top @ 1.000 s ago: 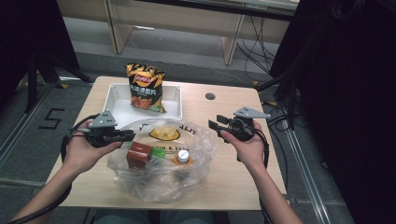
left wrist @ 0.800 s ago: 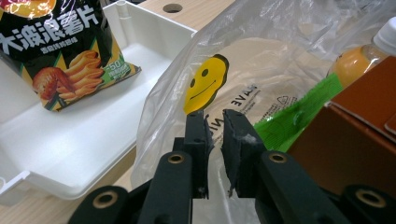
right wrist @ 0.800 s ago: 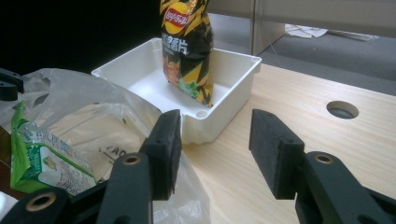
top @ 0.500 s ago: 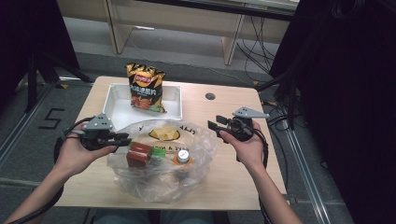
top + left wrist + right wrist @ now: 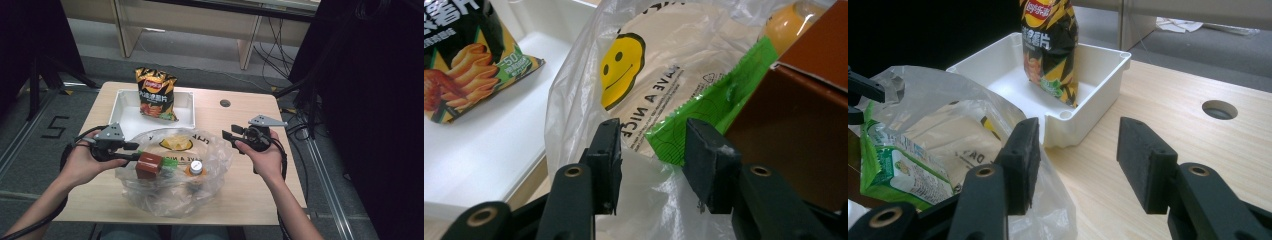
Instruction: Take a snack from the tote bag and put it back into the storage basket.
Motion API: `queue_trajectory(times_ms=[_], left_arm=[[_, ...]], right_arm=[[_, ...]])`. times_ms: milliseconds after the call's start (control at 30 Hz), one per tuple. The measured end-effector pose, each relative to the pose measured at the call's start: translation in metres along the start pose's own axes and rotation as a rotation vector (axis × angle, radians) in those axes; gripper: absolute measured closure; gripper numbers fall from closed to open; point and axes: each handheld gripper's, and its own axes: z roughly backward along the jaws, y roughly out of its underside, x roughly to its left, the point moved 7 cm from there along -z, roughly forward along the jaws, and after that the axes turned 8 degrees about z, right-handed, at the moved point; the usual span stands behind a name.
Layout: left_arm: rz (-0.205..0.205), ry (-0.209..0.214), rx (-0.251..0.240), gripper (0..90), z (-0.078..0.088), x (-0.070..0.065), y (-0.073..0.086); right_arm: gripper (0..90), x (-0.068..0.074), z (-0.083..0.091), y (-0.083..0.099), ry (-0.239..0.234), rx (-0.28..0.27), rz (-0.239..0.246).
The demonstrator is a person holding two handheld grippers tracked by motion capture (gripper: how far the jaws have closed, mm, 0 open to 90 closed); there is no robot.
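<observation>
Up close, green packet (image 5: 704, 107) nears left fingers (image 5: 605, 150).

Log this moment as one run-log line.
left gripper: fingers just opening at plastic bag edge | right gripper: open, nothing held | chip bag: upright in white bin

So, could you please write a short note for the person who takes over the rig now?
Left gripper: jaws have just been opening, now open at the plastic bag's left edge, by the green packet.
Right gripper: open, holding nothing, beside the bag's right edge.
Done: chips bag stands in the white tray.
Left, probably: brown box, green packet and orange bottle are in the bag; move them to the tray.
</observation>
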Motion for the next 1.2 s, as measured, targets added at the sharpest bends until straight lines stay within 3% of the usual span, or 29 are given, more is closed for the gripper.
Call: queue_trajectory(times_ms=[100, 367, 433, 467, 567, 767, 867, 900, 1033, 1067, 1200], left_arm=[[-0.005, 0.022, -0.016, 58.2, -0.003, -0.001, -0.001], [-0.032, 0.062, -0.014, 57.8, -0.008, -0.002, -0.001], [-0.024, 0.067, -0.012, 57.8, -0.009, -0.003, -0.001], [-0.04, 0.07, -0.004, 57.9, -0.009, -0.003, -0.001], [-0.044, 0.073, -0.001, 58.5, -0.012, -0.004, 0.0], [-0.07, 0.073, 0.014, 61.2, -0.015, -0.004, 0.002], [-0.076, 0.064, 0.03, 65.6, -0.018, -0.005, 0.006], [-0.101, 0.062, 0.037, 65.6, -0.018, -0.004, 0.006], [-0.088, 0.065, 0.041, 72.9, -0.022, -0.006, 0.01], [-0.098, 0.069, 0.041, 75.0, -0.022, -0.006, 0.01], [-0.108, 0.063, 0.03, 88.7, -0.023, -0.006, 0.009]], right_arm=[[52.4, 0.001, -0.001, 0.001, -0.015, 0.005, -0.021], [52.4, -0.001, -0.002, 0.001, -0.018, -0.002, -0.007], [52.4, 0.0, -0.002, 0.001, -0.02, 0.0, -0.013], [52.4, 0.0, -0.001, 0.002, -0.019, 0.008, -0.017], [52.4, -0.003, -0.002, 0.002, 0.003, 0.001, 0.011], [52.4, -0.001, -0.003, 0.002, -0.02, 0.003, -0.009], [52.4, -0.002, -0.003, 0.003, -0.018, -0.001, 0.002], [52.4, -0.002, -0.003, 0.003, -0.017, -0.001, 0.002], [52.4, 0.0, -0.002, 0.003, -0.014, 0.006, -0.024], [52.4, -0.002, -0.003, 0.003, -0.012, 0.001, 0.0], [52.4, -0.001, -0.002, 0.003, -0.019, 0.011, -0.017]])
